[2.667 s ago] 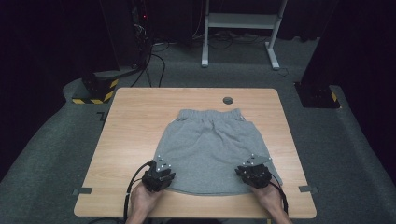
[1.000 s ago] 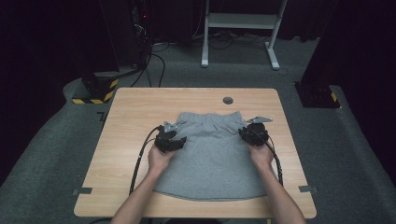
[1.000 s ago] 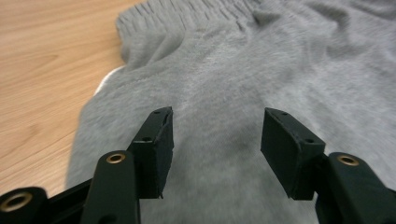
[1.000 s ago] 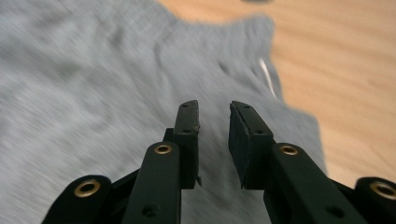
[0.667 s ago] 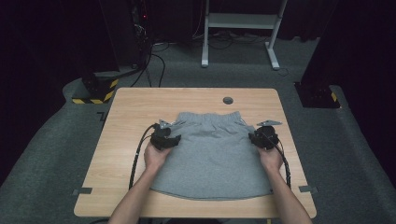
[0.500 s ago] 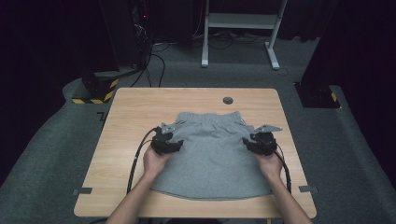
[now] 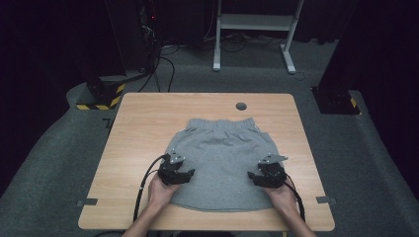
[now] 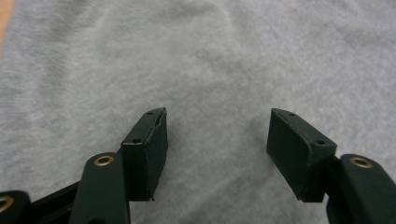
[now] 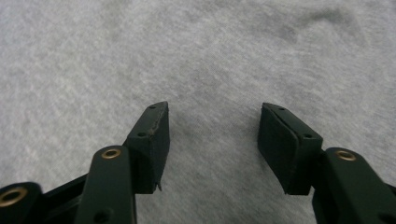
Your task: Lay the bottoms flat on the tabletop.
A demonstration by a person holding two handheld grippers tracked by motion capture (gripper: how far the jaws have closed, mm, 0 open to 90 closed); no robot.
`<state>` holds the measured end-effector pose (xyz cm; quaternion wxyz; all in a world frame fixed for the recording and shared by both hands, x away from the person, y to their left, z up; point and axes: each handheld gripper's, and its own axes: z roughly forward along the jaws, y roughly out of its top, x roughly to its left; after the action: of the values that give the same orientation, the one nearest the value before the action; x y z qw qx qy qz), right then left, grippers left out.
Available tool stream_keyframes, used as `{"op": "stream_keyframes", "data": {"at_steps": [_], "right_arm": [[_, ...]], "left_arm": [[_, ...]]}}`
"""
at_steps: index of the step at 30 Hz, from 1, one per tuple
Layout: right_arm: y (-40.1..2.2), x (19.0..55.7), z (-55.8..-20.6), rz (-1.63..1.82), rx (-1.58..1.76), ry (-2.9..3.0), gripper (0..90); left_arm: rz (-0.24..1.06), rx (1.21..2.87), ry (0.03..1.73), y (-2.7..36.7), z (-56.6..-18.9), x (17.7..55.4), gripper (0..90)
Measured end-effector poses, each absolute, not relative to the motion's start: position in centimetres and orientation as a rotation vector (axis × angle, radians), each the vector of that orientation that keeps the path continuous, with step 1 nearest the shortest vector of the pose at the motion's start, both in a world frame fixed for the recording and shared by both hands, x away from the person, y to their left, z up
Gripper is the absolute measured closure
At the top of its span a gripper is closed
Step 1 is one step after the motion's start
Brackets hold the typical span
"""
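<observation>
dark grey carpet surrounds a light wooden table (image 7: 143,123) with a small round hole (image 7: 241,106) near its far edge; beyond it stand a white metal frame (image 7: 254,29), loose cables on the floor and a black-and-yellow striped base (image 7: 101,98) at the left; grey shorts (image 7: 220,153) lie flat on the middle of the table, elastic waistband toward the far edge, lower hem toward the person's side, the cloth mostly smooth with faint wrinkles; the left gripper (image 7: 176,171) sits over the left edge of the shorts, near the lower corner, held in the person's left hand (image 7: 160,190) with its black cable looping back off the near edge of the table; the right gripper (image 7: 268,174) sits over the right edge of the shorts at about the same level, held in the right hand (image 7: 281,195); in the left gripper view its jaws are spread wide, have just been opening, and nothing lies between them but bare grey fabric below; in the right gripper view its jaws are likewise spread apart, have just been opening, with no cloth pinched, only the grey fleece surface beneath; whether the pads touch the fabric i cannot tell
</observation>
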<state>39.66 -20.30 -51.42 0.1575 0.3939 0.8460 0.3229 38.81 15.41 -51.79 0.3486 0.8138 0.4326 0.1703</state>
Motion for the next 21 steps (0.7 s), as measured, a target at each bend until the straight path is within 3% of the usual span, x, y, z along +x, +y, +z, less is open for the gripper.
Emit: {"op": "stream_keyframes", "data": {"at_steps": [7, 21], "right_arm": [[-19.7, 41.5, -51.6, 0.937, 1.129, 2.399, 42.6], [-18.2, 45.1, -51.6, 0.928, 1.17, 2.372, 40.7]], "left_arm": [[0.532, 2.072, 1.132, 15.6, -52.4, 40.5, 36.0], [0.546, 2.018, 1.213, 16.2, -52.4, 42.4, 32.7]]}}
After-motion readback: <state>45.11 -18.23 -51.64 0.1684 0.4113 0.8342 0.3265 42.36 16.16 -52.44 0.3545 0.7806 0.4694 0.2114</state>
